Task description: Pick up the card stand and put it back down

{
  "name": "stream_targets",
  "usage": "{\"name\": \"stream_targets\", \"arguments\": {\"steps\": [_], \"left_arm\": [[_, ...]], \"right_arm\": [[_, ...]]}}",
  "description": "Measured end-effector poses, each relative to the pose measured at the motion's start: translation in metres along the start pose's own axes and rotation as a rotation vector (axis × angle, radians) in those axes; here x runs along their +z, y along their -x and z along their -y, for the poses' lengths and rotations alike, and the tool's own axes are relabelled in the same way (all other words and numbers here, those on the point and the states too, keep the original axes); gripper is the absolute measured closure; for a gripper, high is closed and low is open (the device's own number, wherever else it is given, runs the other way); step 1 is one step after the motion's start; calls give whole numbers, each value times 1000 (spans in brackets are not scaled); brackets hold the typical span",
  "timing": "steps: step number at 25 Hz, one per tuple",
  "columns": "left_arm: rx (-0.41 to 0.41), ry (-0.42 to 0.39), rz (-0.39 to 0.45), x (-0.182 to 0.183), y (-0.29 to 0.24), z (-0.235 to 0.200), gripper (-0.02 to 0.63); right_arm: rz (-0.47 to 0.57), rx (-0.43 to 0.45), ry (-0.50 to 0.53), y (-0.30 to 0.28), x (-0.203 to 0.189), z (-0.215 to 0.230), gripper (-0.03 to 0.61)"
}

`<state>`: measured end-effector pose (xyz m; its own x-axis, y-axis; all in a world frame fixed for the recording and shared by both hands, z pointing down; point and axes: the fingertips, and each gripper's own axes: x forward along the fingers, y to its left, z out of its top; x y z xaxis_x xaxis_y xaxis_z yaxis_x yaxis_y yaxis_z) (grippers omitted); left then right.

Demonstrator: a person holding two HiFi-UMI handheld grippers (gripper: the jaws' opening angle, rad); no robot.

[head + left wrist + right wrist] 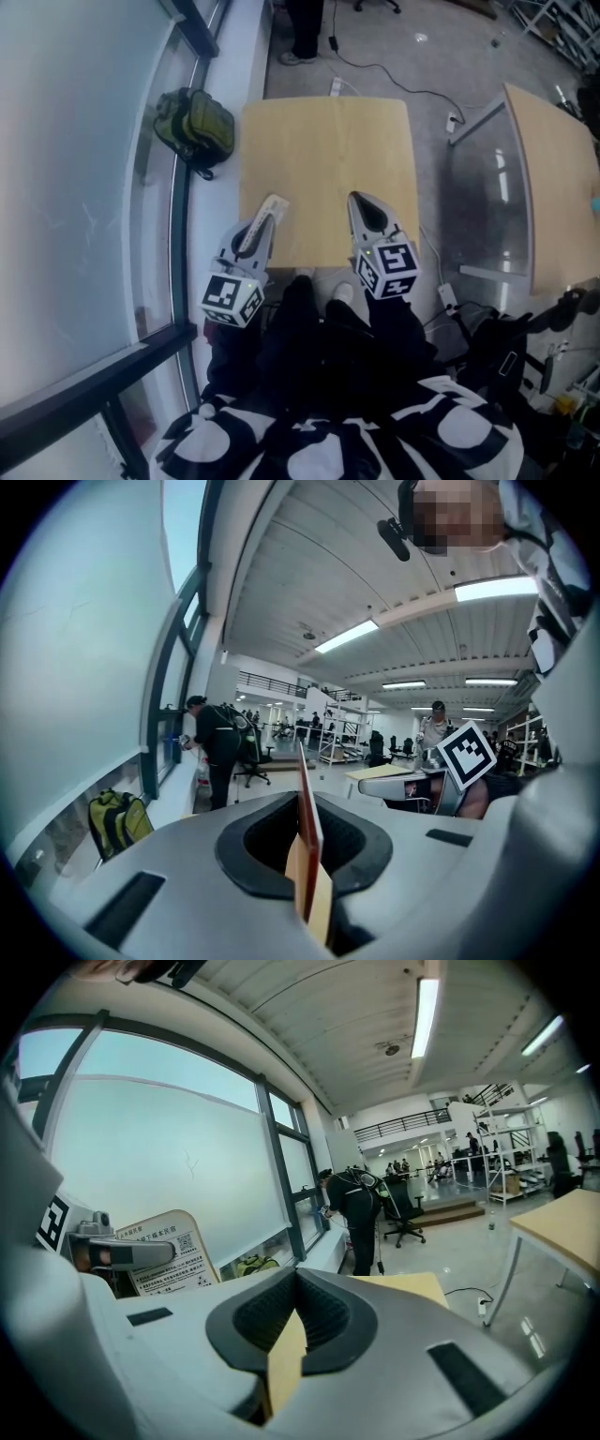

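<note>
The left gripper (255, 230) is clamped on the card stand (171, 1249), its jaws squeezed onto the thin board, which runs edge-on between them. The right gripper (367, 214) has its jaws pressed together with nothing in them. The stand sits over the near left part of the table (328, 159). Its foot is hidden behind the gripper bodies, so I cannot tell whether it touches the wood.

The main risk, as I judge it, is the grip itself. A flat board pinched at one spot can swing in the jaws. If it then meets the table tilted, it would fall over on release. The second risk is position: the stand is close to the table's left edge and not far from the near edge. Letting go there could send it off the side, toward the window ledge (220, 202). The idle right gripper is just beside the stand and could knock the board if it drifts left.

Ahead and to the right the tabletop is bare, which gives plenty of room to set the stand further in. To the left, room is short (ledge, then glass (84, 187)). A green backpack (195, 127) sits on the ledge further ahead, well apart from both grippers
</note>
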<state>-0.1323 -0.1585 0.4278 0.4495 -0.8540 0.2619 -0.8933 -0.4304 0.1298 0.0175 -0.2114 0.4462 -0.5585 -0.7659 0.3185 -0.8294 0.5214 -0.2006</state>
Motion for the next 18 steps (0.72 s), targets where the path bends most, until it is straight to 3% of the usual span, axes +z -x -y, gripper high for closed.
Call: {"name": "stream_targets", "arguments": {"steps": [18], "left_arm": [[-421, -111, -131, -28, -133, 105, 595]], "right_arm": [[11, -373, -170, 86, -43, 109, 565]]}}
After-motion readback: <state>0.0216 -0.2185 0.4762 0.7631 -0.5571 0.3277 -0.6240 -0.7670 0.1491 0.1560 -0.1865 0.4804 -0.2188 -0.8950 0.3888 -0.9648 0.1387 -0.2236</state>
